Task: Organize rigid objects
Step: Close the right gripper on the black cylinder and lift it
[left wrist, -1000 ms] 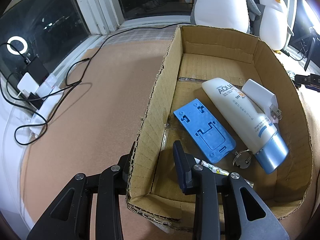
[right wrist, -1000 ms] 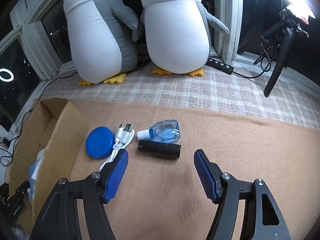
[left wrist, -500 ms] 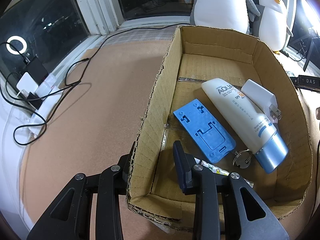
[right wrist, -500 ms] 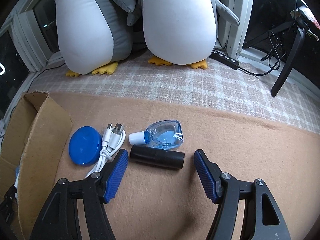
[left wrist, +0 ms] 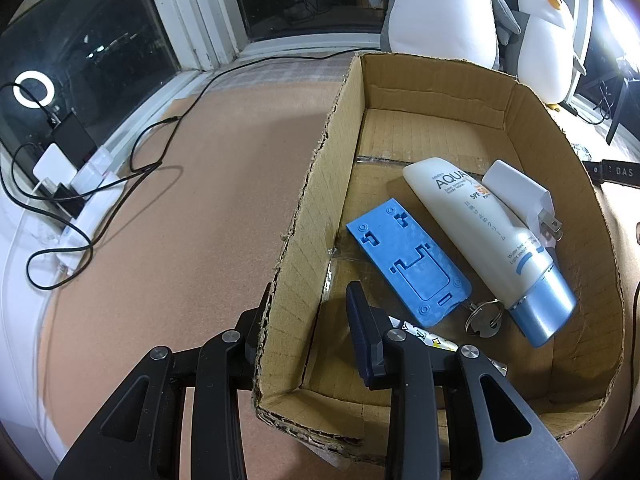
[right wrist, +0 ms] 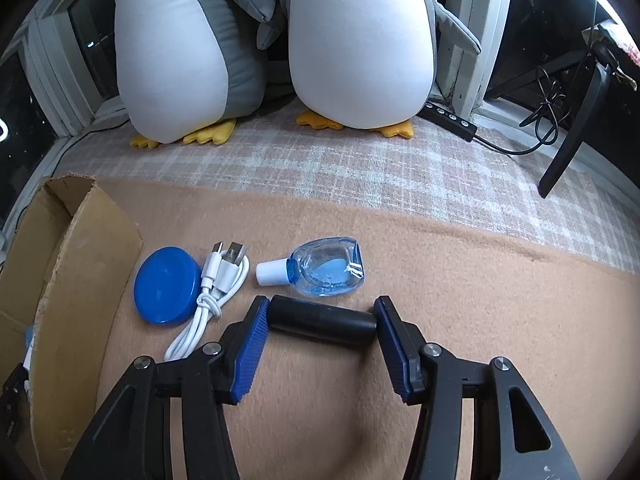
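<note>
the black cylinder (right wrist: 322, 320) lies on its side on the tan worktop (right wrist: 460, 280), its long axis running straight across between the two pads of your right gripper (right wrist: 320, 350). so the pads face the cylinder's flat ends, not its round flanks; the coming squeeze takes it lengthwise. the jaws are closing at this moment, with the cylinder between them: the blue pads sit right at its two ends, the left-hand one looking to touch, the other too close to call, and i'd judge the grip not yet firm. an end-on hold on a smooth tube can let it pivot or pop out, so keep the pads square before you lift.

just beyond the cylinder lies a small clear blue bottle (right wrist: 326, 266) with a white cap, near but apart from it. further left a coiled white usb cable (right wrist: 212, 292) rests beside a round blue lid (right wrist: 166, 286), and past that stands the cardboard box (right wrist: 86, 240), the likely place for the cylinder.

your left gripper (left wrist: 308, 336) is clamped on the box (left wrist: 308, 216), one finger outside its near left wall and one inside, steadying it. inside lie a blue plastic stand (left wrist: 408, 268), a sunscreen tube (left wrist: 484, 236), a white plug adapter (left wrist: 520, 192) and a key ring (left wrist: 482, 318).
</note>
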Demonstrator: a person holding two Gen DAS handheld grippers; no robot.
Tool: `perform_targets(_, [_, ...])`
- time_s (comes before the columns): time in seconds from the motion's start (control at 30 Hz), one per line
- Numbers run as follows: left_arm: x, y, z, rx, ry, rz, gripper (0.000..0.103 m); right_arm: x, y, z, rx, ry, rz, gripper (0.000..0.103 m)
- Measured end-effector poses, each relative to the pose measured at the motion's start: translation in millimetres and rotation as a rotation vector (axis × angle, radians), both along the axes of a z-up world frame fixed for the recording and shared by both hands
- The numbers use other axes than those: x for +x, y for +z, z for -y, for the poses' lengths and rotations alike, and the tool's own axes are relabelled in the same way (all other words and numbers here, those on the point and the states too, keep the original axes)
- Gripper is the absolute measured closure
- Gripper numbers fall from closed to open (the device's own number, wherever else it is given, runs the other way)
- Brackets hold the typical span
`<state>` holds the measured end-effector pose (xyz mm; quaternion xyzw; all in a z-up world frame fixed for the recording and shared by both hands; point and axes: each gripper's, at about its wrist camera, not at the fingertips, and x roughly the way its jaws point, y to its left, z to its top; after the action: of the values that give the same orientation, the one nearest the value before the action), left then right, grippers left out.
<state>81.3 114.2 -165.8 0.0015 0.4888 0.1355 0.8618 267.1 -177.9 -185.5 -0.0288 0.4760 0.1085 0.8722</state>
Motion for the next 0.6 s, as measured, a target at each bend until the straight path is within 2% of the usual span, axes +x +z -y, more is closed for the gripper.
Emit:
perform_targets(0.33, [0.6,0.8,-0.4,-0.005,0.004,0.004,0.073,-29.3,28.7,-6.9,0.033,0.037,0.035,0.054])
perform_targets(0.6, [-0.1,0.6,-1.9,-0.010,0.006,0.011,0.073,-56.1,62.3,-33.9,0.083,0.116,0.083,0.054])
